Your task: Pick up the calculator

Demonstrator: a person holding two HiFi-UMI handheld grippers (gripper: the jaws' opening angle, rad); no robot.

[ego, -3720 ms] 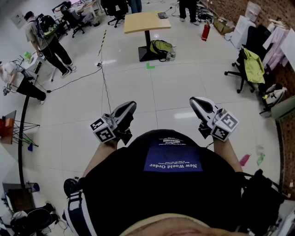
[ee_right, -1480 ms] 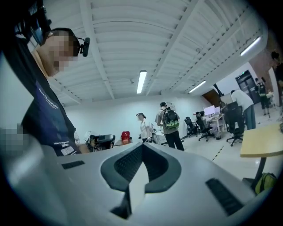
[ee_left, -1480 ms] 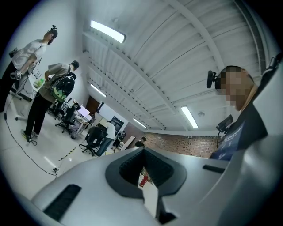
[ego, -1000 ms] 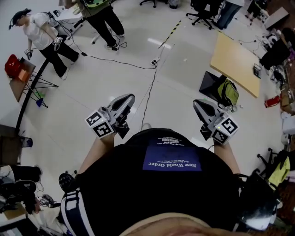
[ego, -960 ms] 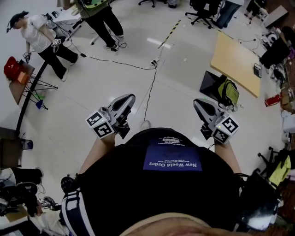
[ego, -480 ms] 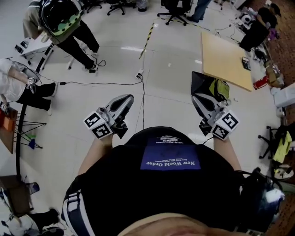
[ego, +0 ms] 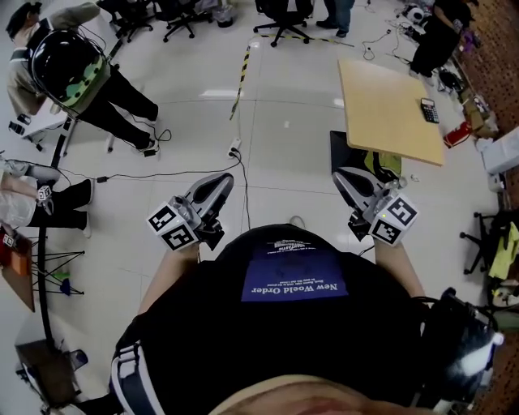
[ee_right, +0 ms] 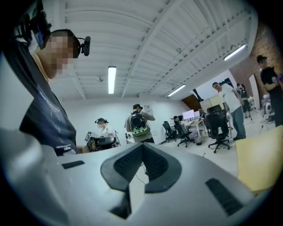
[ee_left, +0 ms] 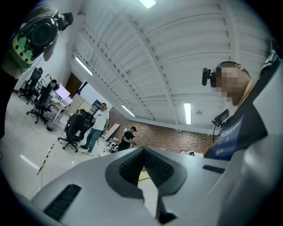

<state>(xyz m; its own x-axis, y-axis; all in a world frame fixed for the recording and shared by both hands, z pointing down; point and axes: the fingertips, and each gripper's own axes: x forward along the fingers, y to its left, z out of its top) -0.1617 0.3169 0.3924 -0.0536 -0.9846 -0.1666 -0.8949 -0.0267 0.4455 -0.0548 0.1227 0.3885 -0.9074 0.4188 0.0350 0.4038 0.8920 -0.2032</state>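
The calculator (ego: 429, 110) is a small dark slab lying near the far right edge of a light wooden table (ego: 388, 113) at the upper right of the head view. My left gripper (ego: 222, 179) and my right gripper (ego: 340, 175) are held out in front of my body over the white floor, well short of the table. Both are shut with nothing between the jaws. In the left gripper view the left gripper (ee_left: 142, 151) has its ribbed pads meeting, and the right gripper (ee_right: 142, 149) shows the same. The table's edge (ee_right: 258, 163) appears at the right of the right gripper view.
A green backpack (ego: 381, 162) lies by the table's black base. A cable (ego: 237, 121) and a power strip cross the floor ahead. Two people (ego: 77, 77) stand at the left, office chairs (ego: 280, 12) at the back, a red extinguisher (ego: 456, 134) beyond the table.
The whole view has swung: the table and calculator have slid from the right edge toward the upper right, nearer my right gripper. Both grippers keep the same shut pose before my body.
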